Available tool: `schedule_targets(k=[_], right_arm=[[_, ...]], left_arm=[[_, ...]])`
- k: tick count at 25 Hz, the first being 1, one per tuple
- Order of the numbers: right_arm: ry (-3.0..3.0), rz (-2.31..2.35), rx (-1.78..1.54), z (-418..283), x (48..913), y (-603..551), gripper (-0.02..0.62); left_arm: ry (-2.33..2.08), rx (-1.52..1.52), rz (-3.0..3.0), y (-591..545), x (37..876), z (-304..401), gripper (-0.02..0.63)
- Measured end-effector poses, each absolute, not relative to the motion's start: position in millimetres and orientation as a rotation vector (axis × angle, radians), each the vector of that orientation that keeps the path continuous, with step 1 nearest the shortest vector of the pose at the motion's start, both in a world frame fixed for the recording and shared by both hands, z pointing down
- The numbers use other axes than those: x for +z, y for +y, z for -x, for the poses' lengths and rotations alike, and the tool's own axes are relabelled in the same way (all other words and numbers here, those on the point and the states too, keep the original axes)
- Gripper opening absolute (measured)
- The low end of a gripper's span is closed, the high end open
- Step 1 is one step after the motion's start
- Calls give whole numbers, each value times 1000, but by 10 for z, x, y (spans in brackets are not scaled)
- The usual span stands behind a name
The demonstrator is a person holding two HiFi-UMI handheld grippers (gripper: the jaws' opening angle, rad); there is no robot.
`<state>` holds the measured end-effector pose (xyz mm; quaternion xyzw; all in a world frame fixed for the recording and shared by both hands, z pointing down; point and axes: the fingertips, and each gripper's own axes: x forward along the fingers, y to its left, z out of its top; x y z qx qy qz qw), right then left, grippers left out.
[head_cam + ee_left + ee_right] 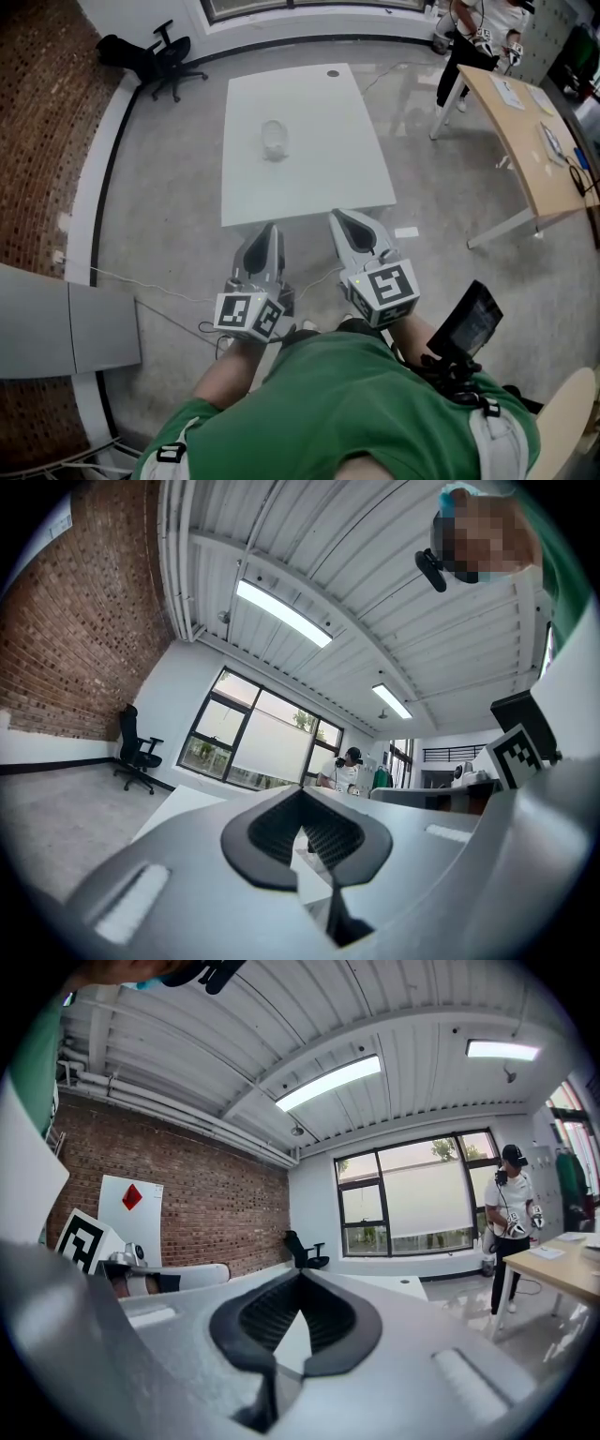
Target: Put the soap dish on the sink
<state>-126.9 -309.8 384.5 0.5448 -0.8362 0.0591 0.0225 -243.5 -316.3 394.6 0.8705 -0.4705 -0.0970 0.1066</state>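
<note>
A small clear soap dish [274, 139] lies on the white table [309, 178], near its middle and toward the far side. No sink shows in any view. My left gripper [267, 230] and right gripper [345, 217] are held side by side over the floor at the table's near edge, pointing level toward the table. Both are shut with nothing between the pads. In the left gripper view the left gripper's [302, 791] tips meet; in the right gripper view the right gripper's [300, 1279] tips meet too. In both gripper views the jaws hide the dish.
A black office chair [159, 56] stands at the back left by the brick wall. A wooden desk [530, 141] with papers runs along the right, with a person [473, 37] standing beyond it. A grey cabinet [66, 328] is at the left. Cables [159, 295] trail across the concrete floor.
</note>
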Motion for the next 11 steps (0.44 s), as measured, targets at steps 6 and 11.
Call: schedule_targets(k=[6,11], right_arm=[[-2589,-1692,178,1237,3911,-3103,2],[-2605,-1681,157,1180,3883,-3148,2]], left_arm=[[-1380,-294,-2560,-3168,3997,2401,6],[-1385,-305,-2552,-3206,3974,2316,6]])
